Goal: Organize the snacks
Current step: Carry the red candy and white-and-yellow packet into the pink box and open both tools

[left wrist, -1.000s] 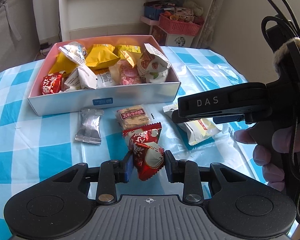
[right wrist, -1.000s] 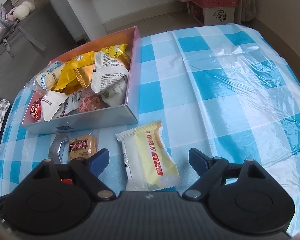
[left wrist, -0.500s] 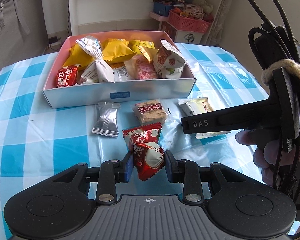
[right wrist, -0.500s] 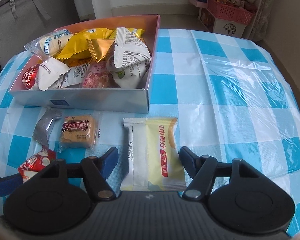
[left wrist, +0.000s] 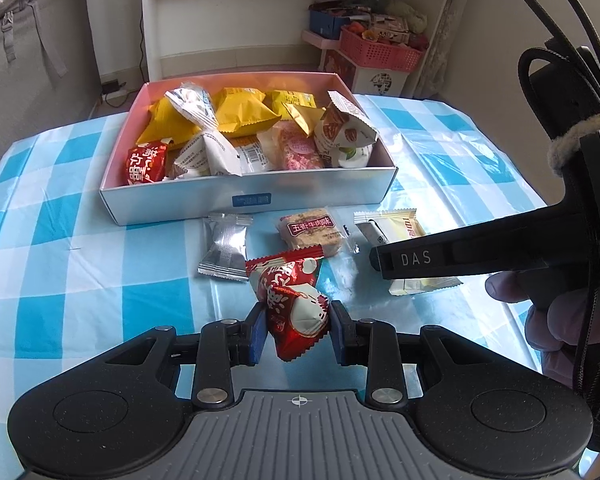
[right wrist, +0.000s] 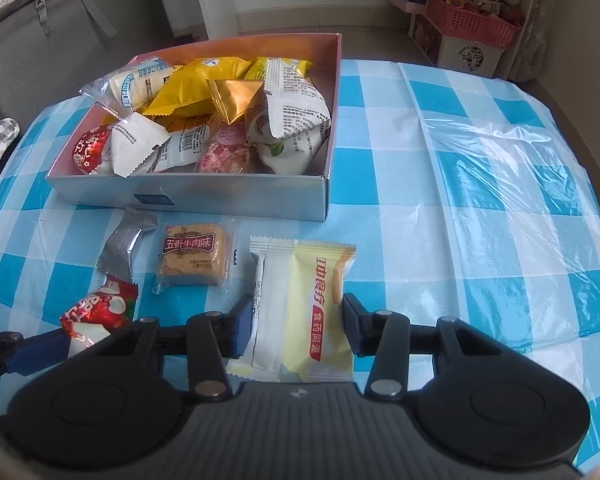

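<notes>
A: Starting at the left, what is the left hand-held gripper (left wrist: 298, 330) doing?

B: It is clenching a red snack packet (left wrist: 290, 302) between its blue pads, and the packet is hanging above the blue-checked surface (left wrist: 60, 240), in front of the box.

A: And what is lying just beyond it?

B: A silver foil packet (left wrist: 224, 250) is lying flat at the left, close to the near wall of the snack box (left wrist: 252, 200). To its right a brown biscuit in clear wrap (left wrist: 312, 232) is sitting on the surface, close beside the red packet's top edge.

A: The box itself?

B: It is sitting farther back, holding a loose heap of yellow, white, pink and red packets.

A: Moving right, then?

B: The right hand-held gripper (right wrist: 298, 330) is reaching over a pale yellow and white packet (right wrist: 304, 308), which is lying lengthwise on the surface between the two fingers. The jaws are standing close at both edges of it. Whether the pads are actually pressing it, I cannot tell.

A: Is that packet anywhere near the box?

B: It is lying in front of the box's right corner, apart from it, just right of the biscuit.
</notes>
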Demonstrator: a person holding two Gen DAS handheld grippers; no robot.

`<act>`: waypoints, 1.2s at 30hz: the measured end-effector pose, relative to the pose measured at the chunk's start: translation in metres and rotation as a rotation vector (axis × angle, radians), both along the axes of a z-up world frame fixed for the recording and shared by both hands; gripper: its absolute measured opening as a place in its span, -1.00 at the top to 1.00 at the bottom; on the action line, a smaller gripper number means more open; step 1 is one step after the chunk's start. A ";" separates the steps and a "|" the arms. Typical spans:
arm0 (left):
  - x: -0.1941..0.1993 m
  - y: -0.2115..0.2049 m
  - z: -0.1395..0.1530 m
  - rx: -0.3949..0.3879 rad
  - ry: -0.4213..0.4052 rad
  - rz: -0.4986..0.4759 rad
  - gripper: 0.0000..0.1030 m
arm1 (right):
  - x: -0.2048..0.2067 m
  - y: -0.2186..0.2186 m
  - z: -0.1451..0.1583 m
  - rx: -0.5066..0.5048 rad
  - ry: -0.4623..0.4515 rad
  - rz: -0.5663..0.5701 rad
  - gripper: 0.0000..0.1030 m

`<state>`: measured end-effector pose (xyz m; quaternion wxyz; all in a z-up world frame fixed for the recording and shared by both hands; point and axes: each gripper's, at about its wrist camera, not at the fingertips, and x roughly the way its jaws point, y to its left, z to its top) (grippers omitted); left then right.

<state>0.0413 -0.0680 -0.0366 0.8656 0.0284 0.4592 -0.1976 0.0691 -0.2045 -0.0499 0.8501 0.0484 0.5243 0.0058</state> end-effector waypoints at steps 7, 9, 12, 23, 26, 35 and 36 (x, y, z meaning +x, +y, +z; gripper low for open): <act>0.002 0.015 0.006 -0.009 -0.016 0.024 0.42 | -0.004 -0.003 0.011 0.049 -0.010 -0.012 0.18; 0.004 0.022 0.010 -0.016 -0.026 0.038 0.42 | -0.005 -0.005 0.015 0.067 -0.017 -0.016 0.18; 0.009 0.034 0.016 -0.036 -0.041 0.059 0.42 | -0.008 -0.009 0.024 0.107 -0.036 -0.026 0.18; 0.048 0.067 0.034 -0.055 -0.122 0.156 0.42 | 0.005 -0.018 0.054 0.230 -0.142 -0.059 0.18; 0.066 0.070 0.032 -0.056 -0.138 0.171 0.42 | 0.020 -0.019 0.054 0.289 -0.157 -0.069 0.18; 0.110 0.067 0.012 -0.063 -0.145 0.178 0.42 | 0.067 -0.002 0.041 0.409 -0.165 -0.049 0.18; 0.113 0.067 0.010 -0.065 -0.146 0.178 0.42 | 0.071 0.001 0.038 0.401 -0.161 -0.044 0.18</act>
